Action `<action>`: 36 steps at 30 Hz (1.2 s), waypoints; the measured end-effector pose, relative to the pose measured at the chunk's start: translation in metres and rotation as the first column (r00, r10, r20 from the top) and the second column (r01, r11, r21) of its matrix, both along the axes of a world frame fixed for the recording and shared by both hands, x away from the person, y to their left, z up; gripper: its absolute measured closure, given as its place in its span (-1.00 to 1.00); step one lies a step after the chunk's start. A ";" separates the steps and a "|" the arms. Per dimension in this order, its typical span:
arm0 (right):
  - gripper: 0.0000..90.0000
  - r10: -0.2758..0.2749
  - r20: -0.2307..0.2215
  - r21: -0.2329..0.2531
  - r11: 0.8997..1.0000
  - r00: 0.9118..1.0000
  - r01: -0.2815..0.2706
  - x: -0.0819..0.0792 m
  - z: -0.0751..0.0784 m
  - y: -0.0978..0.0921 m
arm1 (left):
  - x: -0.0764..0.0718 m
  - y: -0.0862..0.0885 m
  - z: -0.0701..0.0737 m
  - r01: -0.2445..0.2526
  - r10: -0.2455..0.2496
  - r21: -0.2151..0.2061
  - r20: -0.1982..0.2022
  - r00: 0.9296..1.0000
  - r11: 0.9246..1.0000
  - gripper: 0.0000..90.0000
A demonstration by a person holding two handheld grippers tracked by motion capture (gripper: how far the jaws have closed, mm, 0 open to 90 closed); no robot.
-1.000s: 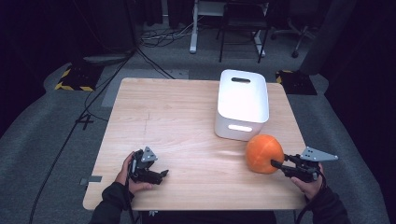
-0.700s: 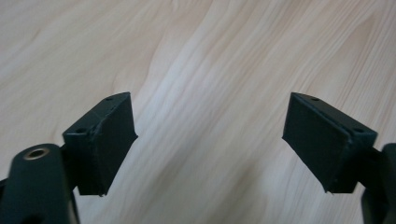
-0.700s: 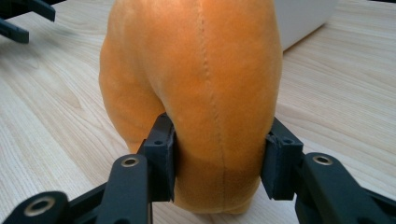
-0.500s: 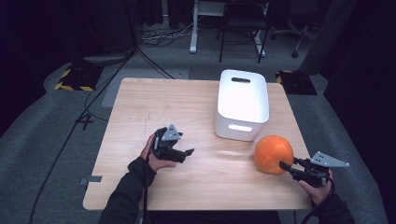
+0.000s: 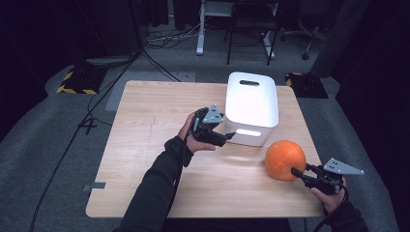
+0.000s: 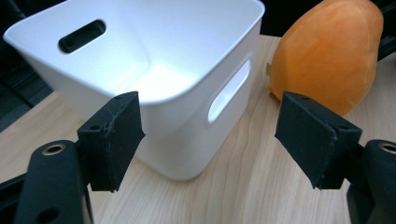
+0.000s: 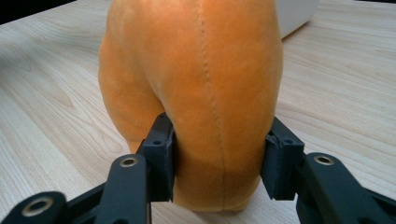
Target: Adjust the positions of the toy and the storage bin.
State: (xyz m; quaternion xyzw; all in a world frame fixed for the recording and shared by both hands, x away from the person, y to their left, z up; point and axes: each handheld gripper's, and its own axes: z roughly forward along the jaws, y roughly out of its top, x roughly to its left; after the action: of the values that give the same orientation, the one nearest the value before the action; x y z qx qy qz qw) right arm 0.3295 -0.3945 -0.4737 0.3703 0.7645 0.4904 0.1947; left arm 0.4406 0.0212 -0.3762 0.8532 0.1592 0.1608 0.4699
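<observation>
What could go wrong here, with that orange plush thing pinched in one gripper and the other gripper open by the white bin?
The right gripper pinches only a low fold of the soft orange plush, so it might slip free or sag if lifted. The white bin looks light; the open left gripper, close by its near wall, could nudge it across the table. The plush looks wide beside the bin's opening, so it might catch on the rim.

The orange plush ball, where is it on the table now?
In the high view the orange plush ball sits near the table's front right, just in front of the white bin, pinched by the right gripper.
</observation>
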 end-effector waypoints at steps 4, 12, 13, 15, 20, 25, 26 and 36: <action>0.18 0.000 -0.002 0.017 1.000 1.000 0.000 0.000 -0.001 0.000 | 0.006 -0.019 0.006 0.033 -0.033 0.011 0.012 0.999 0.999 -0.42; 0.15 0.008 -0.006 0.022 1.000 1.000 -0.008 0.001 -0.002 -0.002 | 0.020 -0.048 0.003 0.078 -0.076 0.063 -0.028 0.997 0.995 -0.32; 0.15 0.009 -0.006 0.022 1.000 1.000 -0.009 0.001 -0.002 -0.002 | 0.021 -0.050 0.002 0.080 -0.077 0.075 -0.038 0.996 0.994 -0.27; 0.14 0.010 -0.005 0.023 1.000 1.000 -0.010 0.001 -0.002 -0.002 | 0.026 -0.057 0.000 0.073 -0.068 0.100 -0.048 0.997 0.992 -0.22; 0.12 0.015 -0.007 0.031 0.999 1.000 -0.015 0.002 -0.003 -0.003 | 0.035 -0.066 -0.002 0.086 -0.078 0.124 -0.067 0.995 0.989 0.01; 0.11 0.021 -0.004 0.025 0.999 1.000 -0.021 0.002 -0.003 -0.004 | 0.044 -0.074 -0.008 0.135 -0.119 0.175 -0.097 0.988 0.975 0.46; 0.10 0.020 -0.006 0.029 0.999 1.000 -0.020 0.003 -0.004 -0.004 | 0.045 -0.075 -0.008 0.149 -0.131 0.192 -0.106 0.986 0.970 0.49; 0.09 0.030 -0.010 0.037 0.999 0.999 -0.030 0.003 -0.004 -0.004 | 0.038 -0.071 -0.008 0.182 -0.166 0.214 -0.091 0.982 0.960 0.76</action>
State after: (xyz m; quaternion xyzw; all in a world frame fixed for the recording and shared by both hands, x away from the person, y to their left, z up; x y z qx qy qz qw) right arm 0.3324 -0.3987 -0.4777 0.3651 0.7619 0.5051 0.1763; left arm 0.4787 -0.0501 -0.3839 0.9162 0.0817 0.1047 0.3780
